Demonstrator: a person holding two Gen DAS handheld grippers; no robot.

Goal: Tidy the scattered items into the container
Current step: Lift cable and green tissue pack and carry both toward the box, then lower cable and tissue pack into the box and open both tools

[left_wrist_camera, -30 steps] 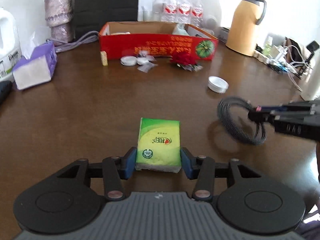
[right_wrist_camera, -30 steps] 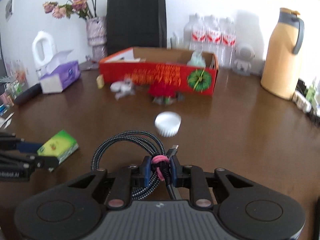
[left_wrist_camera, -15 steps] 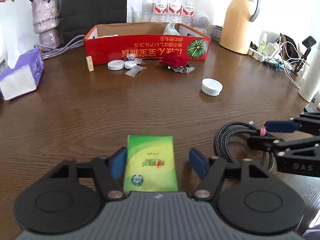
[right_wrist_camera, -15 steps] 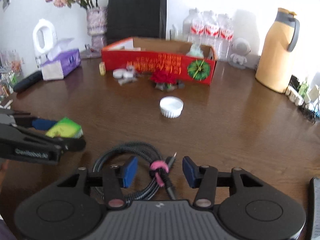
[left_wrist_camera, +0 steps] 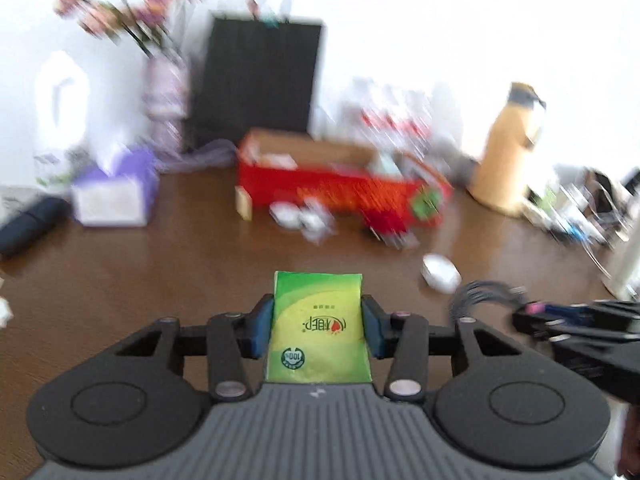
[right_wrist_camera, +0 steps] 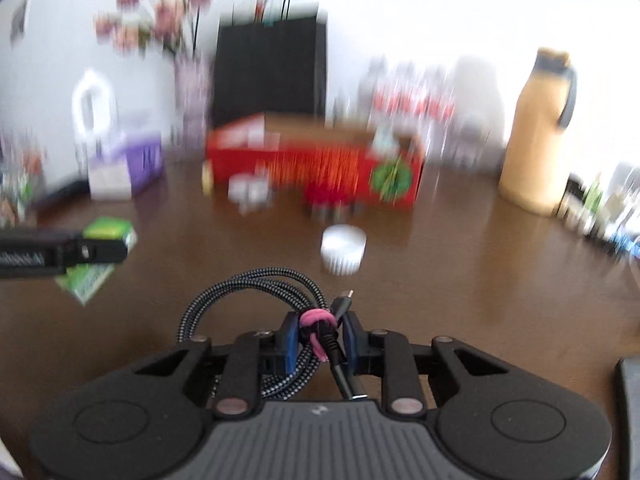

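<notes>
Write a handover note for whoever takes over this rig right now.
Left gripper: jaws closing on the green tissue pack, pads against its sides.
Right gripper: jaws closing on the coiled cable at its pink tie.
Red box stands at the far side of the table.
Left: drop both in; white cap and the small items by the box remain out.

One green tissue pack (left_wrist_camera: 318, 328) sits between the left tongs (left_wrist_camera: 318, 330); one coiled braided cable (right_wrist_camera: 264, 300) sits in the right tongs (right_wrist_camera: 318, 342) — two tongs in all. On the counter (left_wrist_camera: 140, 280): one red box (left_wrist_camera: 340, 196) at 12 o'clock, one white cap (right_wrist_camera: 343, 249), one purple tissue box (left_wrist_camera: 114, 196) at 10 o'clock, one yellow jug (right_wrist_camera: 538, 136) at 2 o'clock, one black bag (right_wrist_camera: 270, 68), one vase of flowers (right_wrist_camera: 192, 80) — the bottles behind the box are too blurred to count.
</notes>
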